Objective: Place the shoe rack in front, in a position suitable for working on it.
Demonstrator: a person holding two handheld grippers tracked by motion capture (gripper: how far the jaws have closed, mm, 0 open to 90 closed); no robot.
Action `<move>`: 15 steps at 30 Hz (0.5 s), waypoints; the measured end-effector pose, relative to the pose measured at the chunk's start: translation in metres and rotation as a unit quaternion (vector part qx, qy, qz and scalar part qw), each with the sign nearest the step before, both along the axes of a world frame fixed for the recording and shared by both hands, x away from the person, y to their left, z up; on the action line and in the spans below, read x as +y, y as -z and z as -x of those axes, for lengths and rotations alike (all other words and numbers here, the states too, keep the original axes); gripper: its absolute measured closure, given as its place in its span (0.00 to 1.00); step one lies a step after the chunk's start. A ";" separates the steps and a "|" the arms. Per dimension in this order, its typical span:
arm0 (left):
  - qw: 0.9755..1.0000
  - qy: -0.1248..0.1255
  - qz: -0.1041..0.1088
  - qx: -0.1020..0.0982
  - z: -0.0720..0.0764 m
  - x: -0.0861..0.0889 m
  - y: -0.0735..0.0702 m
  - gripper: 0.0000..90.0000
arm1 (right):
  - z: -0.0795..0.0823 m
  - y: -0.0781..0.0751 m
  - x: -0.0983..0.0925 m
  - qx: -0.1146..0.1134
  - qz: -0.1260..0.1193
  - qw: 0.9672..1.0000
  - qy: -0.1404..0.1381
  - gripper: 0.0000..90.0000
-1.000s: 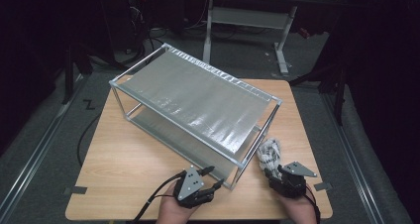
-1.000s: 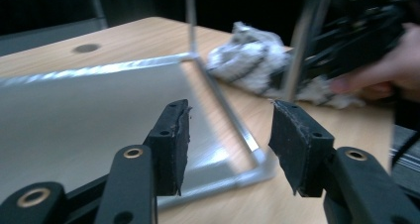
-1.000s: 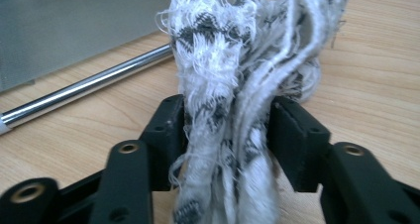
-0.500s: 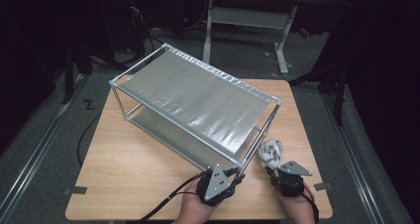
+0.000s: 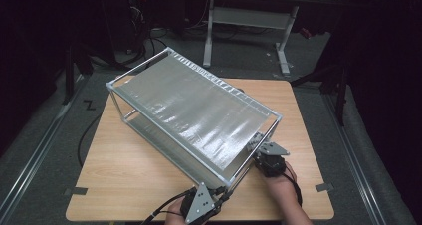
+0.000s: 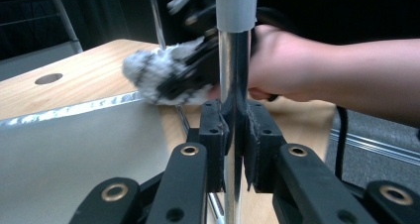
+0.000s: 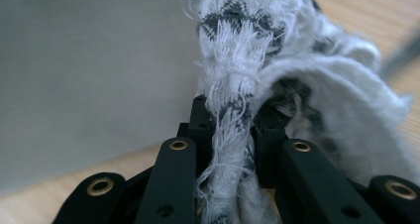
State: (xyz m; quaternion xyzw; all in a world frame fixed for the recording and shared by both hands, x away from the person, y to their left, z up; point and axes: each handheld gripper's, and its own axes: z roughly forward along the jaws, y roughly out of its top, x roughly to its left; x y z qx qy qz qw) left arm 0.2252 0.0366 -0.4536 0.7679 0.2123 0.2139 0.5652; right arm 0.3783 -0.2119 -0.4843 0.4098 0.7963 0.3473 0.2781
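A lab or test room is showing here: beyond the grippers, a bare wooden table [image 5: 149, 155] is standing on grey carpet, a height-adjustable desk [image 5: 249, 16] and loose cables [image 5: 149, 31] are sitting in darkness farther off.

The right tongs [image 7: 230, 130] pinch a fluffy white rag [image 7: 257, 70] with black marks on it. Its frayed threads hang down between the two black jaws. The rest of the rag puffs up above them and spills to the right. A flat grey sheet [image 7: 89, 65] sits to the left. The wooden bench [image 7: 376, 16] shows behind, all blurry.
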 end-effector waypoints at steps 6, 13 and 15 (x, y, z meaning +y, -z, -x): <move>0.999 -0.018 -0.014 -0.024 0.008 0.012 0.002 0.88 | -0.010 0.013 0.013 0.046 0.017 0.999 -0.018 0.86; 0.998 -0.054 -0.016 -0.029 0.004 0.023 0.002 0.88 | -0.001 0.016 0.005 0.033 0.015 0.999 -0.018 0.85; 0.998 -0.059 -0.012 -0.027 0.001 0.026 0.003 0.88 | -0.001 0.016 0.003 0.034 0.012 0.999 -0.019 0.85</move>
